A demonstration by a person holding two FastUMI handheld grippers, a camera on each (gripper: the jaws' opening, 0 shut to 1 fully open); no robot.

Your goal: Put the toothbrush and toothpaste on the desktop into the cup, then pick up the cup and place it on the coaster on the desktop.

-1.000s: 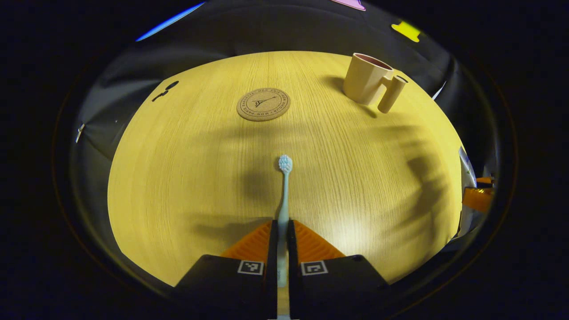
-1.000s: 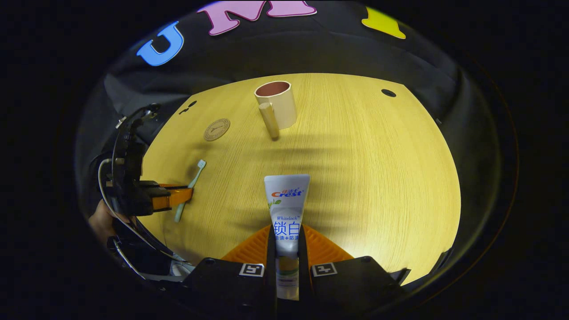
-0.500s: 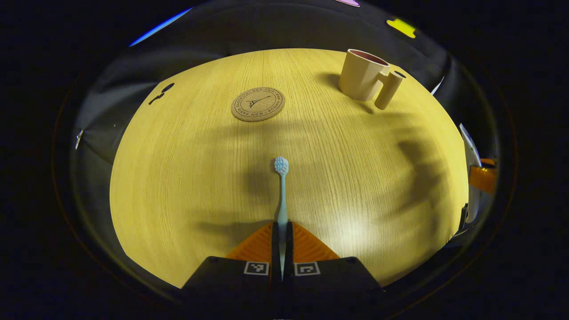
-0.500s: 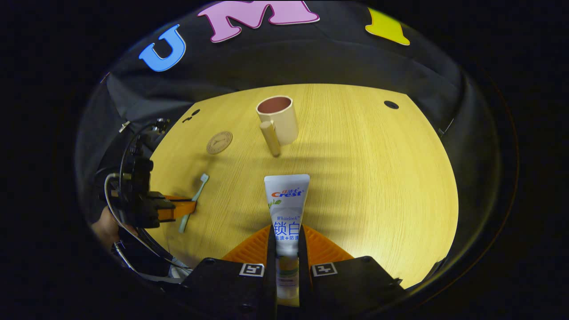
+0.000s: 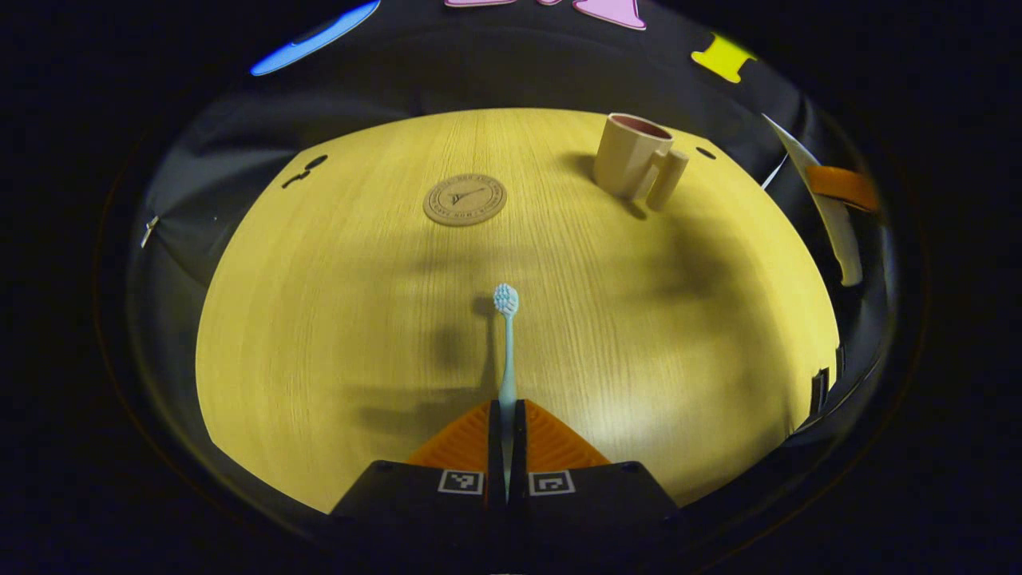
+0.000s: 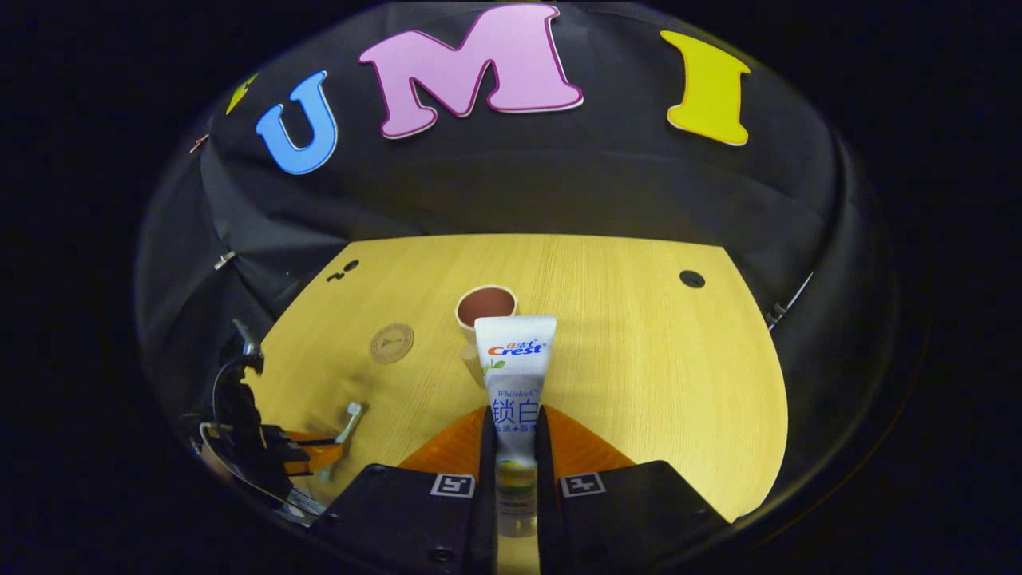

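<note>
Left tongs (image 5: 505,447) pinched the brush (image 5: 506,351) by its handle, bottom centre of the left gripper view, bristle head pointing up-frame over the desk (image 5: 335,319). Right tongs (image 6: 516,471) pinched the paste (image 6: 515,375), fingers pressed on the tube's lower part, flat end up, at bottom centre of the right gripper view. In that view the left tongs with the brush sat at lower left.

Cup (image 6: 487,307) stood upright and empty just behind the tube's top edge, mid-frame; in the left gripper view it was at upper right, handle toward me. Coaster (image 5: 465,200) was bare, upper centre there, well apart from the cup.

My read: step one, both items lifted, neither in the cup. Next, bring the tube over the cup mouth, tip it more upright, then release. The brush goes in after. The mouth looked narrow, so alignment matters.
</note>
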